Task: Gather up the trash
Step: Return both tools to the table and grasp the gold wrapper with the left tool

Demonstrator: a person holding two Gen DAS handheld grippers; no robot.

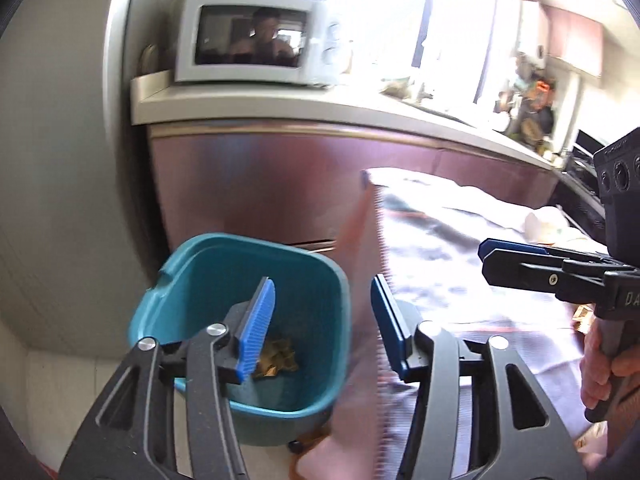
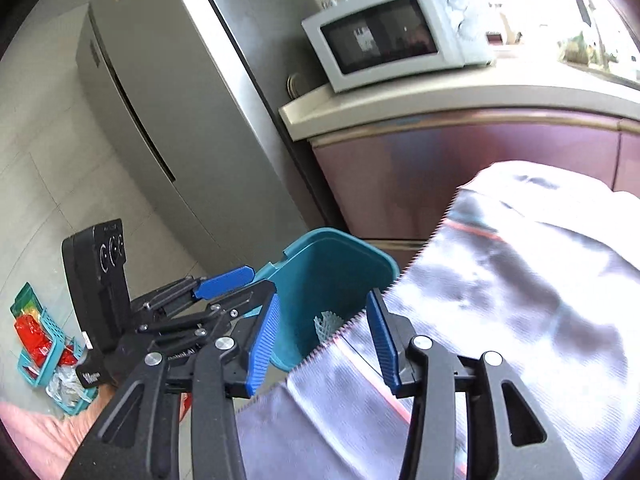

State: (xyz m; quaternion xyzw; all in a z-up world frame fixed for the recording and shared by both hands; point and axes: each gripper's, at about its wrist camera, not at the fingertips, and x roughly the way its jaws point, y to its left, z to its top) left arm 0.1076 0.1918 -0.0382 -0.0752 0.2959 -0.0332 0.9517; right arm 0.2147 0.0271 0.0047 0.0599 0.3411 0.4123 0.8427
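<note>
Blue ribbed pads (image 1: 258,328) of your left tool (image 1: 320,320) stand wide apart directly over the teal bin (image 1: 200,264), gripping nothing; the serrated edge of a silvery foil wrapper (image 1: 440,248) hangs just beside the right-hand pad, apparently without being clamped. Your right tool (image 2: 324,340) is likewise spread wide, and the same wrapper (image 2: 520,300) lies across its right-hand finger and fills the lower right of the right wrist view; from these views you cannot tell whether anything pins it. The bin (image 2: 332,264) sits on the floor against the maroon cabinet (image 2: 440,168), with crumpled brownish scrap (image 1: 278,358) and a piece of white foam netting (image 2: 326,322) already at the bottom. Principal hazard: the wrapper is broad and light, and most of it sits to the right of the bin mouth, so if released from this position it may drape over the rim or slide to the floor. Secondary hazard: the tools are close together, so a lateral move could knock them together or tip the bin. Motion blur makes the exact edge clearance uncertain.
</note>
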